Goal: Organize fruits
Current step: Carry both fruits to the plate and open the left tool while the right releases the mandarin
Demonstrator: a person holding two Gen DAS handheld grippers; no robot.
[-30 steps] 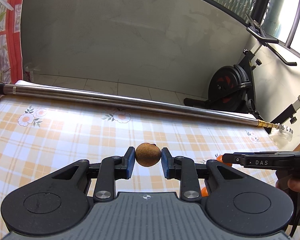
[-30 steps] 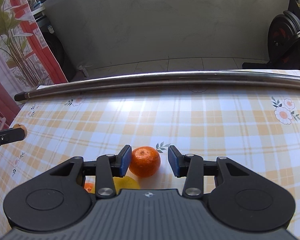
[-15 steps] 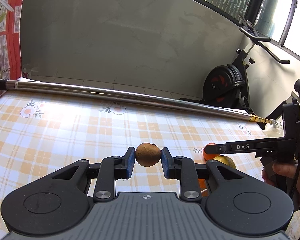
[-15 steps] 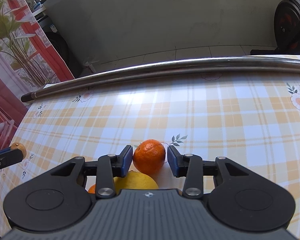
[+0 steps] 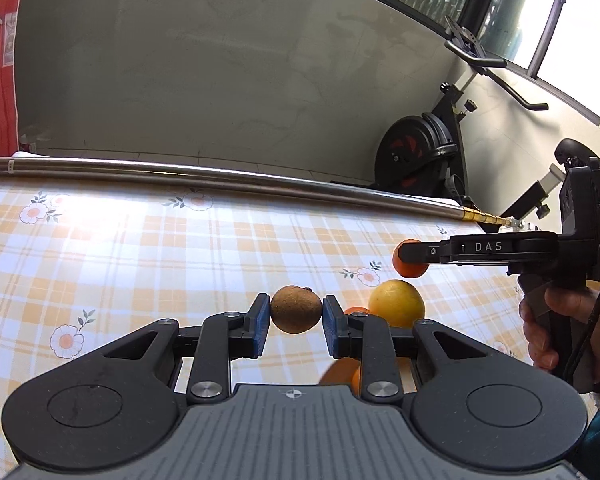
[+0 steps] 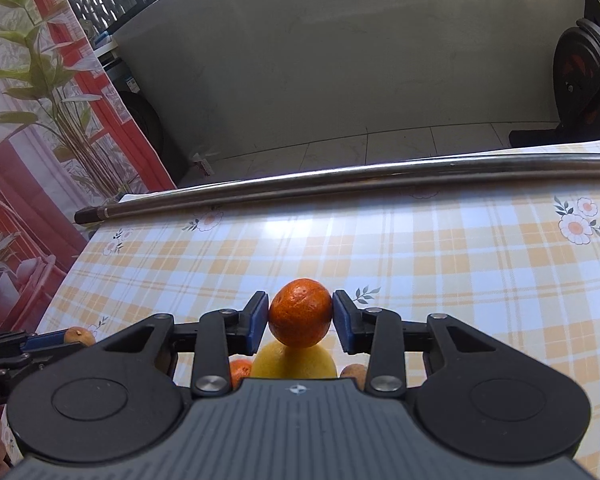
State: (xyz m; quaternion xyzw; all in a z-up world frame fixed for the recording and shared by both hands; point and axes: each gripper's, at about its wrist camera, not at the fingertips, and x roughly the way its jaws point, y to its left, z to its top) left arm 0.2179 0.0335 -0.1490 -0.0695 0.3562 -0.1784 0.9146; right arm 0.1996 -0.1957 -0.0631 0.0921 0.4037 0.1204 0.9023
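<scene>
While both fruits hang above the checked tablecloth [image 6: 440,248]: left gripper [image 5: 296,316] pinching a brown fruit [image 5: 296,309] at frame center, right gripper [image 6: 300,316] squeezing a mandarin [image 6: 300,313] over the yellow lemon [image 6: 296,362]. Carrying step, probably; next, set each down by its own kind.

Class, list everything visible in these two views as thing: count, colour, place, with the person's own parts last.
Round brown rough-skinned fruit: one, brown, in the left claw.
Round orange tangerine: one, orange, in the right claw.
Large round yellow citrus: one, yellow, on the cloth.
Small orange fruits: at least one, orange, beside the yellow citrus.
Small brown fruit: one, half hidden.
Checked floral tablecloth: one, orange-white.
Long steel pole: one, silver, far table edge.
Black exercise bike: one, floor behind.
Left claw: black, blue pads.
Right claw: same.
Right hand: on grip.
</scene>
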